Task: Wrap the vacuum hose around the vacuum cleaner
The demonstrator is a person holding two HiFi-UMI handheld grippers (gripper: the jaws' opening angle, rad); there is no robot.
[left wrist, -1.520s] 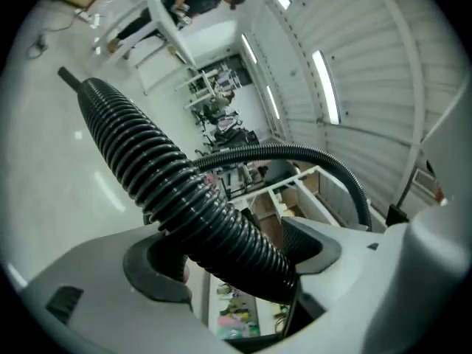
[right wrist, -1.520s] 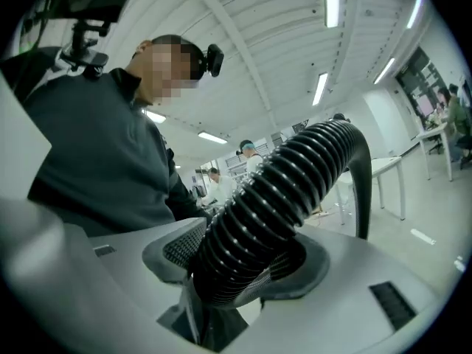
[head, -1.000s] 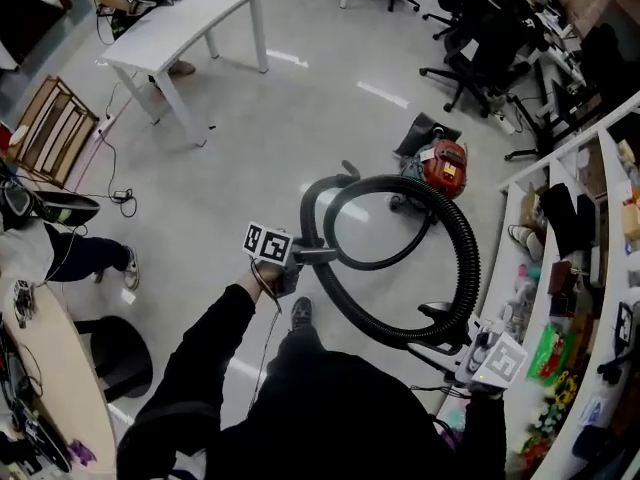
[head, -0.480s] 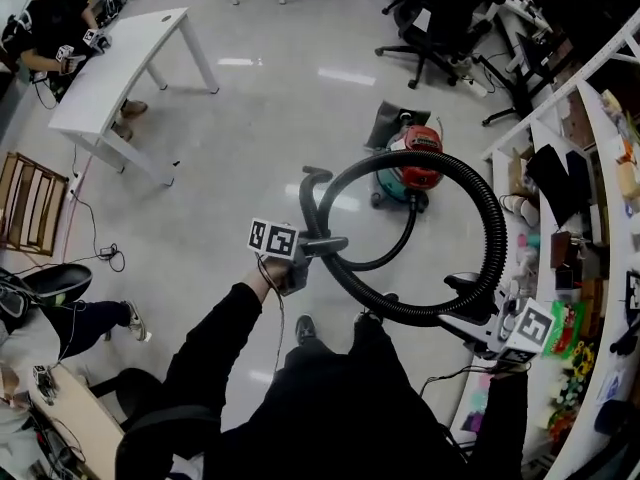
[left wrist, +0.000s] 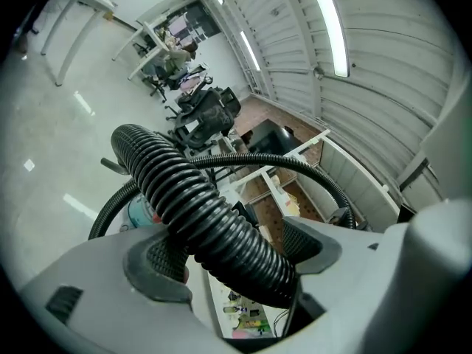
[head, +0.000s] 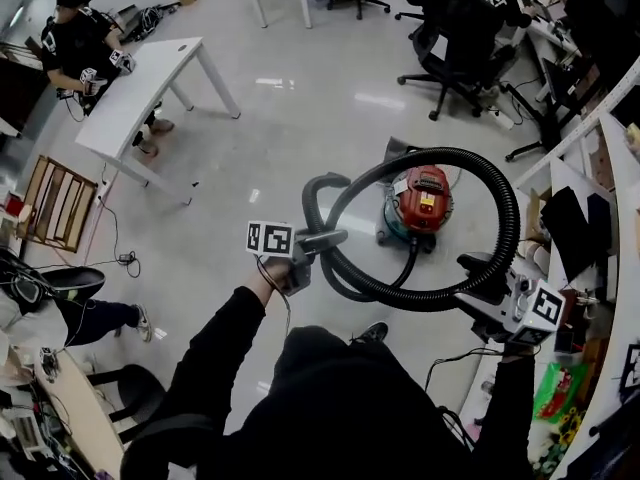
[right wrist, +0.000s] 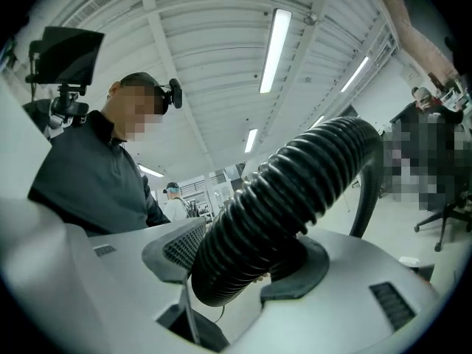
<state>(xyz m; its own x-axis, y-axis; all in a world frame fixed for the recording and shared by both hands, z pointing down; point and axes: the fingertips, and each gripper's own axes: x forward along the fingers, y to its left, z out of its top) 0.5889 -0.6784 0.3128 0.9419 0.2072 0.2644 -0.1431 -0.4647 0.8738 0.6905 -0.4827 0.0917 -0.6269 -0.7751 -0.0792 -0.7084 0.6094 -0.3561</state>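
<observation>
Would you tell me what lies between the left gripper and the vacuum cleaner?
In the head view, loops of the black hose cross that stretch, over bare floor.

vacuum hose (head: 505,203): black loop, centre to 3 o'clock | left gripper (head: 322,241): grips hose just by centre, 7 o'clock | right gripper (head: 478,280): grips hose, 4 o'clock | vacuum cleaner (head: 422,200): red, on floor, seen through loop, 3 o'clock | white table (head: 150,83): 10 o'clock, seated person (head: 72,40) beside it
</observation>
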